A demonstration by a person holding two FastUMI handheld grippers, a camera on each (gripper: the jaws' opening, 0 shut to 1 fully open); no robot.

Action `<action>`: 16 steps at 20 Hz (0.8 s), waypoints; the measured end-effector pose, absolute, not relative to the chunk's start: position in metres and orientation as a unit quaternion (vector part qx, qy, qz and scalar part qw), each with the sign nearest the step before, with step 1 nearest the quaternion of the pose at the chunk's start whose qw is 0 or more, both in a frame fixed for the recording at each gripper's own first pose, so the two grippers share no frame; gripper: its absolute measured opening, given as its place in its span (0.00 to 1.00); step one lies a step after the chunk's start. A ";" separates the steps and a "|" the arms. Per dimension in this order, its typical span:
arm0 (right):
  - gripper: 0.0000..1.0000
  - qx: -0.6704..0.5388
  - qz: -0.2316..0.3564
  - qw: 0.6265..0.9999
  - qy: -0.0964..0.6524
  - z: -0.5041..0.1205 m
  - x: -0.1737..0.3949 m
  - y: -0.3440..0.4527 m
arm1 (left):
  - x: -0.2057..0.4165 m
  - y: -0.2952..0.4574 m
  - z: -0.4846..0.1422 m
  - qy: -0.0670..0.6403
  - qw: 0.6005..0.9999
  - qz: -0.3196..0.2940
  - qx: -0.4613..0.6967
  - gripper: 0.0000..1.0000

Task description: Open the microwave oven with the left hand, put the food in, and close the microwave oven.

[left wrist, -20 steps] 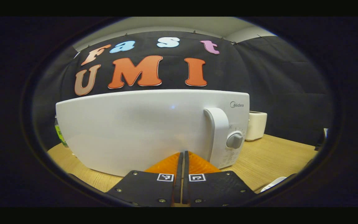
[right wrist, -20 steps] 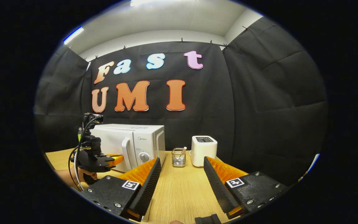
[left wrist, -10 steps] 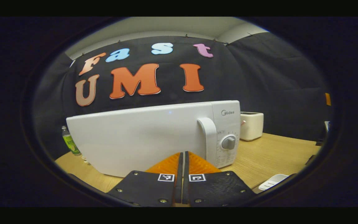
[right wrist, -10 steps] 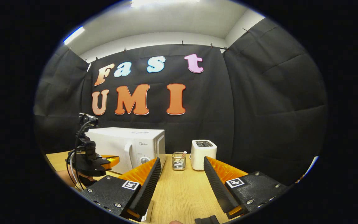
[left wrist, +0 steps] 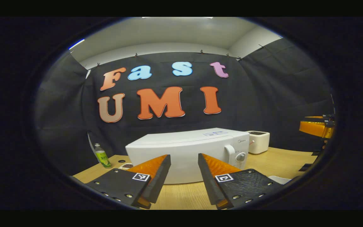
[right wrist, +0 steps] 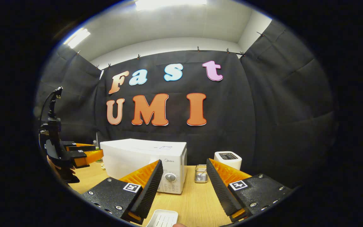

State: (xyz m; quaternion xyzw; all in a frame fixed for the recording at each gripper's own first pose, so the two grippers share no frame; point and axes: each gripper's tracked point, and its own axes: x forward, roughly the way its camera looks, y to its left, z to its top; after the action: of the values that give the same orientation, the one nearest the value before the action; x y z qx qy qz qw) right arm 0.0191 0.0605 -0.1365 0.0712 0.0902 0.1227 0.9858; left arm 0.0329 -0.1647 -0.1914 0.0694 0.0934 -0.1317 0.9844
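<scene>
In the left gripper view the left tongs stand open at the bottom of the frame, holding nothing, their two orange-backed fingers spread with a gap between them. The microwave oven sits on the wooden desk just above and behind that gap, in the lower middle of the frame, apart from the fingertips. Its door is shut. Its long axis runs left to right across the frame, and its front faces the camera, turned a little to the right, with the handle and the round knob at its right end. A small logo sits above the knob, too small to read here. A white toaster stands to the right of it, and a green-labelled bottle stands at the lower left.

In the right gripper view the right tongs are likewise open and empty at the bottom of the frame. The microwave oven lies above the left finger, its knob showing in the gap. The left tongs hang open at the left edge of the frame, clear of the oven. A white dish lies at the bottom centre, and a small clear holder stands beside the toaster.
</scene>
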 end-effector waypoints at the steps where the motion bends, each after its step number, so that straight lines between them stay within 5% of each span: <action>1: 0.87 0.073 0.126 0.985 0.088 -0.132 0.020 0.066 | 0.029 -0.156 -0.180 0.089 0.985 -0.126 0.070 0.67; 3: 0.87 0.077 0.130 0.985 0.086 -0.122 0.020 0.075 | 0.022 -0.136 -0.153 0.075 0.989 -0.112 0.067 0.78; 16: 0.92 0.046 0.132 0.989 0.047 -0.041 0.022 0.103 | -0.016 -0.044 -0.041 0.037 0.995 -0.090 -0.009 0.87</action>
State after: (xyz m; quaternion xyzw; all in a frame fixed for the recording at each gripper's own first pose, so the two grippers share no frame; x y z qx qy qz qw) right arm 0.0219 0.1028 -0.0412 0.0457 0.0472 0.1316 0.9891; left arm -0.0158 -0.0439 -0.0412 -0.0087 0.0372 -0.0904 0.9952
